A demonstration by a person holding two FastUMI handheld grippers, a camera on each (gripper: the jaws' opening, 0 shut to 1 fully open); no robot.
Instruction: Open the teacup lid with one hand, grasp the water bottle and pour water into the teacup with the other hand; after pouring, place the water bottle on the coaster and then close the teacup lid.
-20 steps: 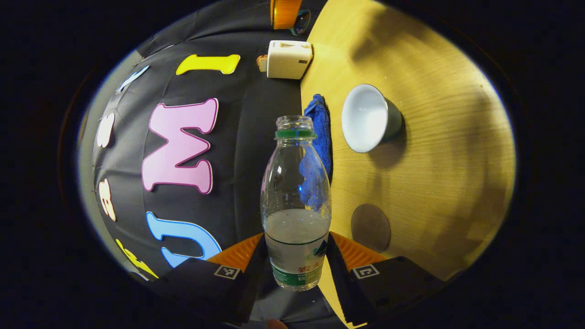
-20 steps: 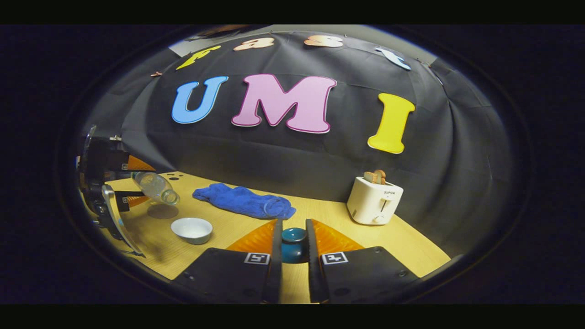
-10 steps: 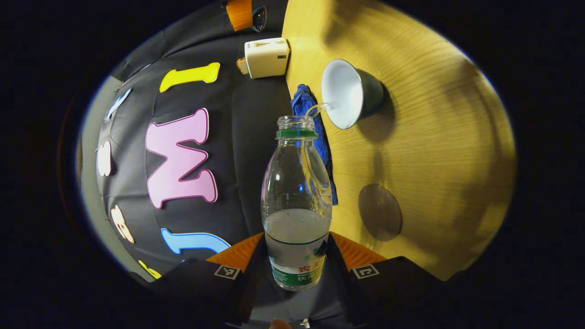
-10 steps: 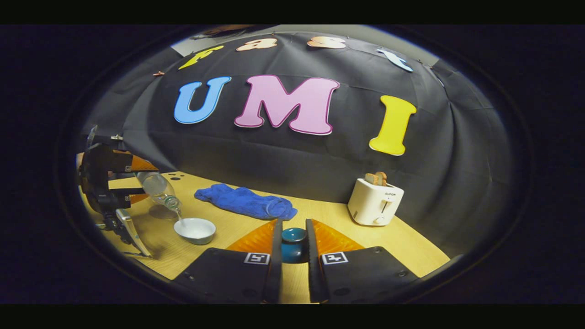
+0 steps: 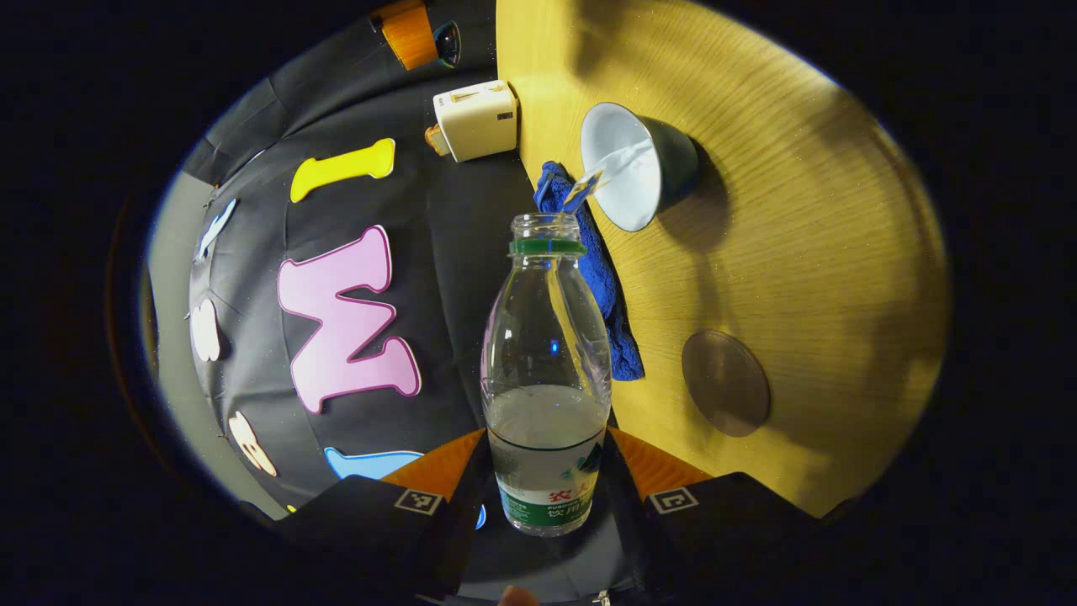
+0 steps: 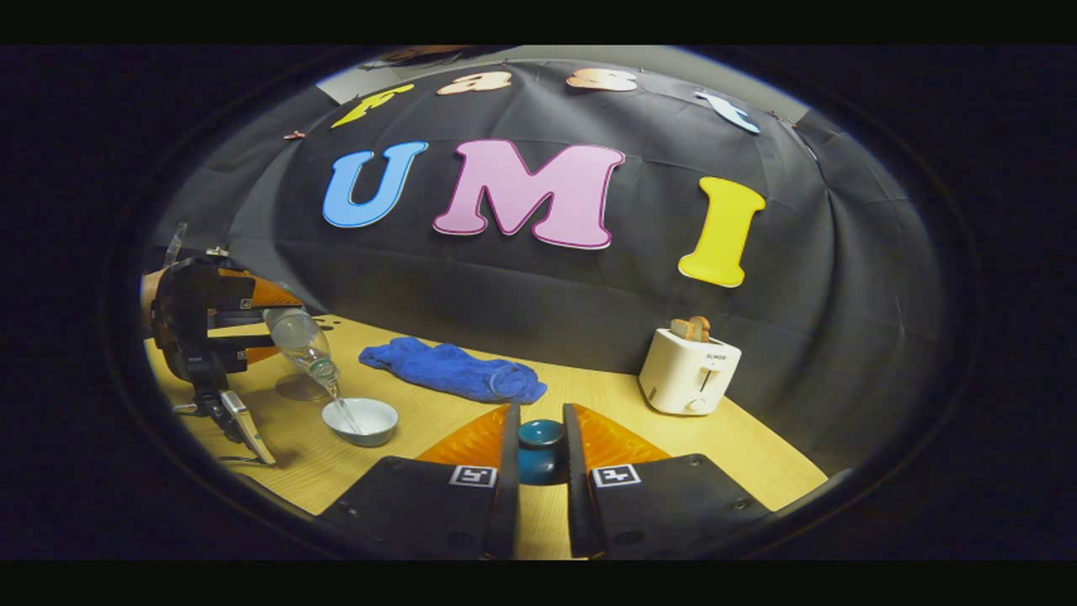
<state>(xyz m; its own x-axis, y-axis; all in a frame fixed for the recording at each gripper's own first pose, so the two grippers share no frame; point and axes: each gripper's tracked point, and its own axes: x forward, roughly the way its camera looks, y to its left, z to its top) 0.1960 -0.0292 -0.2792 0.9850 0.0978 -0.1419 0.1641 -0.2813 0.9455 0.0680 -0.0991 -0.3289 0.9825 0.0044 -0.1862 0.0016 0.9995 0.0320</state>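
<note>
The left tool [image 5: 547, 471] clamps the water bottle [image 5: 545, 362], its long axis tipped, mouth just above the teacup [image 6: 360, 419] mid-surface; the coaster [image 6: 296, 388] lies just behind. The right tool [image 6: 538, 459] pinches the lid [image 6: 540, 450]

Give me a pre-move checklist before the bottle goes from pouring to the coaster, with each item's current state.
1. Left tool gripping the water bottle: ok, both fingers press its lower body.
2. Stream landing in the teacup: ok, in the right gripper view water falls from the tilted bottle's mouth into the bowl.
3. Teacup fill level: cannot tell, the inside looks pale and the water line is unclear.
4. Coaster free to take the bottle: ok, nothing sits on it.
5. Right tool holding the teacup lid: ok, its fingers press the lid's sides, away from the cup.
6. Blue towel out of the path: ok, it lies behind the cup.
</note>
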